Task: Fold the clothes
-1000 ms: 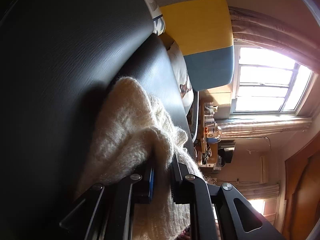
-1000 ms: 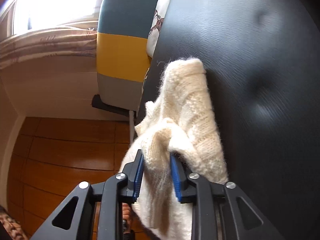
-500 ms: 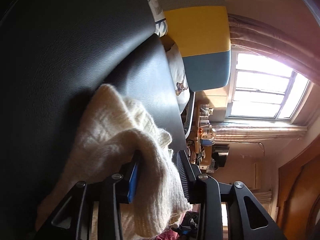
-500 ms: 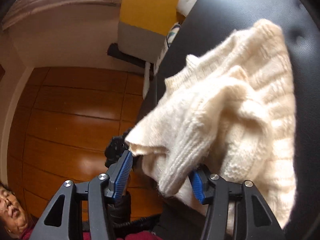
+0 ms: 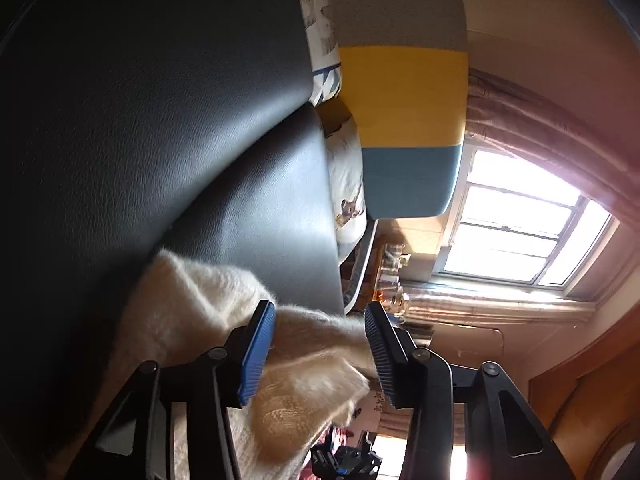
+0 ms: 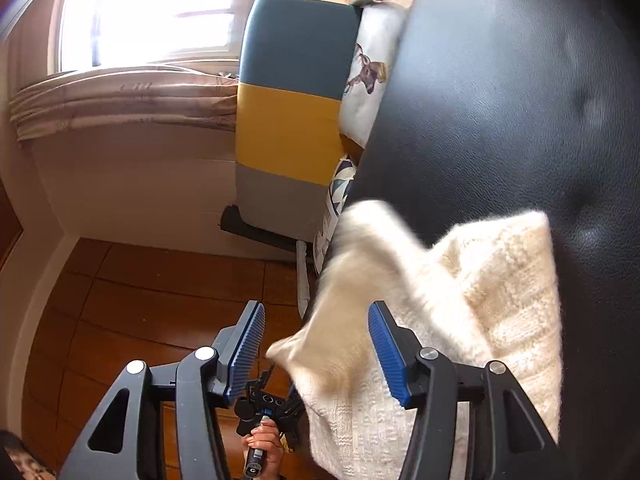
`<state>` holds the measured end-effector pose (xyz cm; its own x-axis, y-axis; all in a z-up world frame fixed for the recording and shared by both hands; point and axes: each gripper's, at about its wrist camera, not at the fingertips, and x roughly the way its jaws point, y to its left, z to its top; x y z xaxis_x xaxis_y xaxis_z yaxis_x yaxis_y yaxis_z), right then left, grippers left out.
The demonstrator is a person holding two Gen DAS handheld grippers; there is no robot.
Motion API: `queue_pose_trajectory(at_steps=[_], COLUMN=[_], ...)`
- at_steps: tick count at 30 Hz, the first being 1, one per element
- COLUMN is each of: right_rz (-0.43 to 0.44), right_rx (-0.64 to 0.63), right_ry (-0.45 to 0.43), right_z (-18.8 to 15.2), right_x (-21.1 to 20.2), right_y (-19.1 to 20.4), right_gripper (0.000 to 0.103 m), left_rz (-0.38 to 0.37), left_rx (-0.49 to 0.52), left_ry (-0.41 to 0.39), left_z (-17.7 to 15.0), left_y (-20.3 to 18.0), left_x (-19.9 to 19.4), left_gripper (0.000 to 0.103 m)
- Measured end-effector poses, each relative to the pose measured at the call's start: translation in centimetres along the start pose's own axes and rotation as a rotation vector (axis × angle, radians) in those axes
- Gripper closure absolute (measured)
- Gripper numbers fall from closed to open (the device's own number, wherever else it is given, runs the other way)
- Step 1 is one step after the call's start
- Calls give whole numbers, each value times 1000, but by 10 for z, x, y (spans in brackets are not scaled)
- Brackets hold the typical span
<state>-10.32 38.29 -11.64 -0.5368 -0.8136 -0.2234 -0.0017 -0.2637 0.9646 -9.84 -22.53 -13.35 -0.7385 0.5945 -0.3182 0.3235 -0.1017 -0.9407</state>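
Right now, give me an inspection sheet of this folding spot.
Surface: black leather-look cushion, bare beyond the knit.
Job's things: cream fuzzy knit sweater lying on it, one flap blurred.
Clutter: nothing seen.
Grippers: left tool open, knit between its blue pads, ungripped; right tool open, knit edge between its pads.
Cables: nothing seen.
Surroundings: blue-yellow-grey striped cushion, deer-print white pillow, bright window, wooden floor.

Left gripper [image 5: 318, 346]: jaws spread wide, blue pads apart. Right gripper [image 6: 316, 350]: jaws likewise spread wide. Person's hand [image 6: 262, 446] visible low in right wrist view, wrapped around a gripper handle.
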Motion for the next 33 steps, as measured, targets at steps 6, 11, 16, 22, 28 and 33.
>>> queue_pose_trajectory(at_steps=[6, 11, 16, 22, 28, 33], right_rz=[-175, -526, -689, -735, -721, -737], right_rx=[-172, -519, -675, -648, -643, -659], right_ry=[5, 66, 113, 134, 142, 169], right_z=[-16, -54, -75, -76, -74, -73], right_x=[-6, 13, 28, 37, 36, 39], right_y=[32, 57, 46, 28, 24, 25], right_gripper=[47, 47, 47, 47, 47, 47], left_rz=[163, 299, 358, 536, 701, 803], left_rx=[213, 394, 617, 955, 1208, 1199], left_ry=[-31, 0, -19, -6, -22, -123], left_z=[-12, -41, -68, -97, -119, -117], left_y=[-1, 13, -2, -21, -32, -31], left_x=[-37, -56, -54, -13, 26, 22], left_gripper=[50, 50, 50, 49, 53, 96])
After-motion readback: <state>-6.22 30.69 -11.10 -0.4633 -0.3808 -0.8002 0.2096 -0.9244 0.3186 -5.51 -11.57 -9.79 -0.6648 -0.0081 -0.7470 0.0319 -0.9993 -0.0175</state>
